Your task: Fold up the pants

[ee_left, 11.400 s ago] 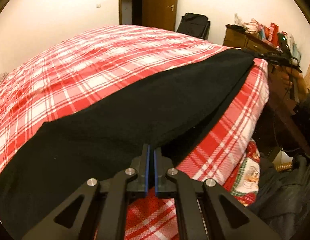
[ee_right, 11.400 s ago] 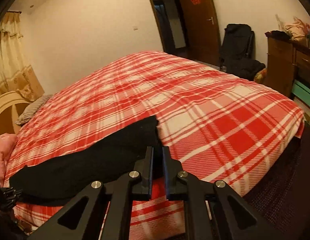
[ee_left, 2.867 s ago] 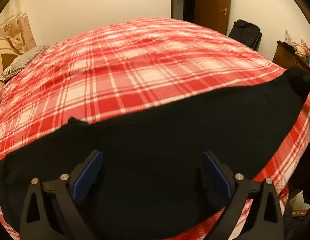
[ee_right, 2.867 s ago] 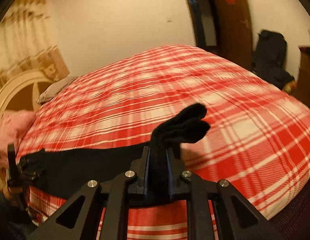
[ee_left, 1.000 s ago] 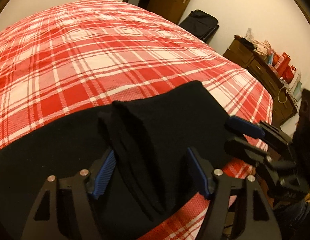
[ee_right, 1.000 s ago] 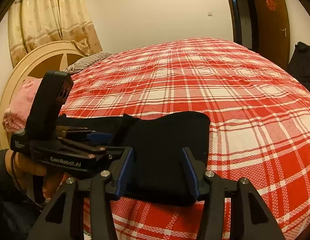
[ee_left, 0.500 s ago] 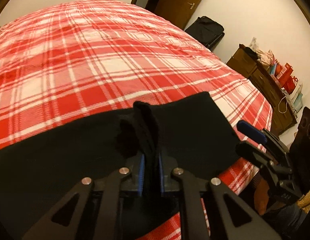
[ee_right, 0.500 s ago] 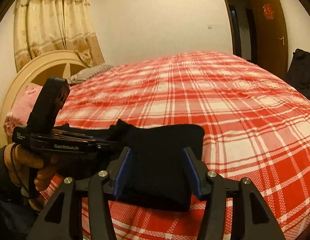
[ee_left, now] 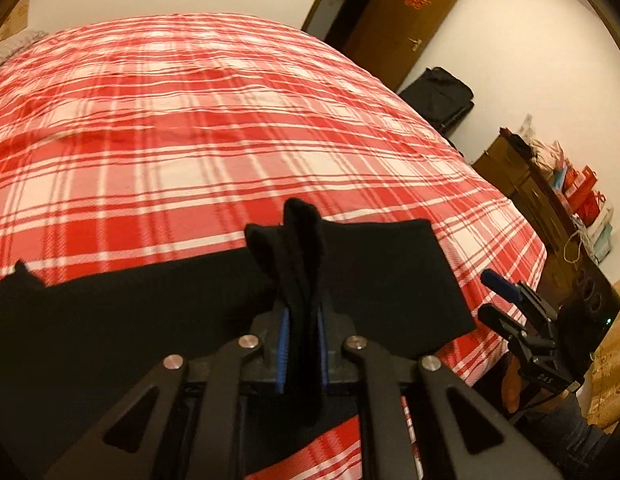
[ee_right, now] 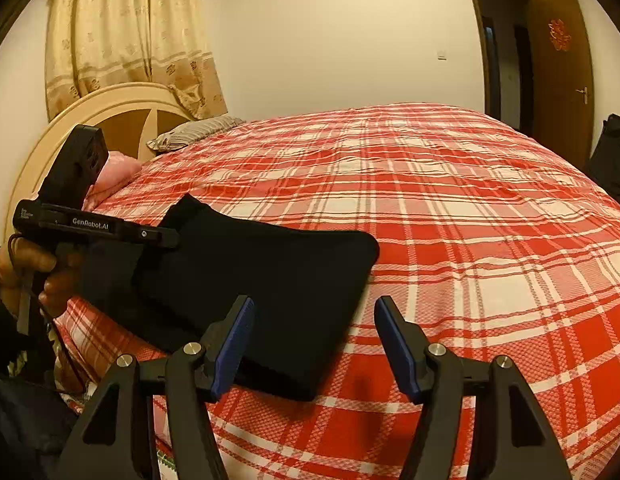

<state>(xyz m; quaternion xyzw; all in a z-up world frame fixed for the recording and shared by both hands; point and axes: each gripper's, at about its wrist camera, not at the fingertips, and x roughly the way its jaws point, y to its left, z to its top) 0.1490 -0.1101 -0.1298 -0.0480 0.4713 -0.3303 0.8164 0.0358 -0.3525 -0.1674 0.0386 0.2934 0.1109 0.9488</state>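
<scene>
Across a bed (ee_right: 470, 240) with a red plaid cover lies 1 pair of black pants (ee_right: 269, 280), folded near the front edge. 1 door (ee_right: 562, 60), 1 curtain (ee_right: 121, 32), 1 pillow (ee_right: 197, 130). Left gripper (ee_left: 302, 344) is clamped on a pants fold; right gripper (ee_right: 314, 344) has been opening, empty, over the fabric's edge.

Black pants (ee_left: 374, 272), red-and-white plaid bedspread (ee_left: 189, 140), blue tool pads (ee_right: 398, 346)

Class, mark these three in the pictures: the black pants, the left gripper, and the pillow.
black pants (ee_right: 269, 280), right wrist view, flat folded panel.
left gripper (ee_left: 301, 340), left wrist view, between its fingertips, shut on the cloth.
pillow (ee_right: 197, 130), right wrist view, grey top face.
</scene>
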